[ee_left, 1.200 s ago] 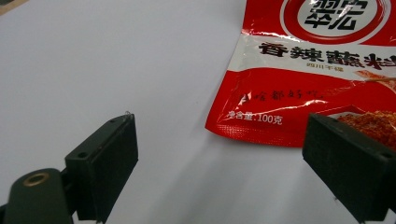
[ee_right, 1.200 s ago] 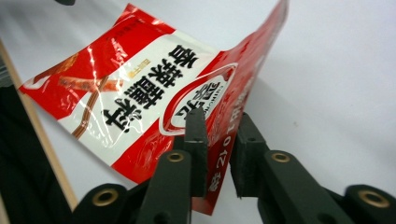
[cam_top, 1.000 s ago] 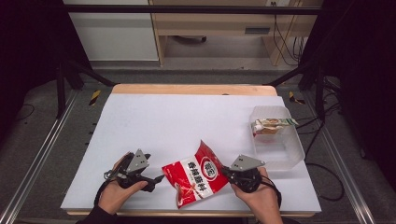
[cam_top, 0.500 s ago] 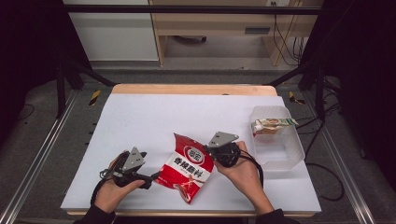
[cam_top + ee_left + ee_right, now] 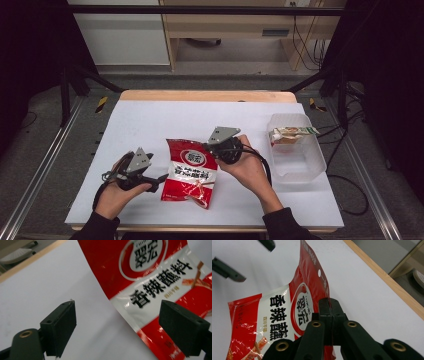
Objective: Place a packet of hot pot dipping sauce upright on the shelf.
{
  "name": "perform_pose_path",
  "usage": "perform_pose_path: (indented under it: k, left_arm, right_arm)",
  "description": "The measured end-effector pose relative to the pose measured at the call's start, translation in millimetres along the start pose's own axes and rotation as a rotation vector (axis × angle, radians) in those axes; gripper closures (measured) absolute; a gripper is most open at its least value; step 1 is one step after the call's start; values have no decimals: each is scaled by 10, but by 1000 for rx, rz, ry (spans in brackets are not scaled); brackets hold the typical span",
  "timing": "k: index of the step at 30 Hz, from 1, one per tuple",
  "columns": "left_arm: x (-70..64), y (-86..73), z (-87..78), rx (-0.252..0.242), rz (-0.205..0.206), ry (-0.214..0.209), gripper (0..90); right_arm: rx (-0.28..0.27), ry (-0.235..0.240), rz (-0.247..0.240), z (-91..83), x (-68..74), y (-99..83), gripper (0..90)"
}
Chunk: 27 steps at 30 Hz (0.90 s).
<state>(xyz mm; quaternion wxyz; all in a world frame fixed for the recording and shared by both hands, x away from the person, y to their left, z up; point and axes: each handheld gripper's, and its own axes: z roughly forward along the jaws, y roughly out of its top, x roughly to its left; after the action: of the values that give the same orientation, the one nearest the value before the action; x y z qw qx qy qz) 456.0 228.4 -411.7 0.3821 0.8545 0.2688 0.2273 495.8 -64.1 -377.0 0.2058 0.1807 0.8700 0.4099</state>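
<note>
Here, on the white table:
Packet: a red and white sauce packet (image 5: pixel 191 171) sits near the front middle of the table (image 5: pixel 150 125), between the two hands.
Long axis: it runs roughly from the far side toward the person, leaning a little; the top edge with the hang hole points away from the person, the bottom corner toward the front edge.
Attitude: its upper right edge is lifted off the surface, while the lower end hangs down close to the table.
Right gripper (image 5: pixel 329 305): jaws pressed together on the packet's red edge, just below the hang hole.
Left gripper (image 5: pixel 117 327): jaws spread wide apart, holding nothing, just beside the packet's left edge.
Tub: a clear plastic tub (image 5: pixel 295 165) stands at the table's right side, well apart from the packet.
Inside the tub: a smaller packet (image 5: pixel 290 135) leans at its far end.
</note>
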Motion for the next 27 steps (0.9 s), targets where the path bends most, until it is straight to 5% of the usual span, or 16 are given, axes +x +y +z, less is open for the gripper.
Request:
perform_pose_path:
  k: [8, 12, 27]
  left_arm:
    - [214, 176, 87, -47, -46, -45, 162]
    - [164, 192, 62, -35, -10, -57, 179]
    - [166, 189, 34, -49, 17, -69, 317]
  right_arm:
    - [-26, 0, -12, -9, 27, 89, 900]
    - [-55, -4, -7, -48, 43, 99, 900]
    - [-107, 12, -43, -166, 165, 254, 900]
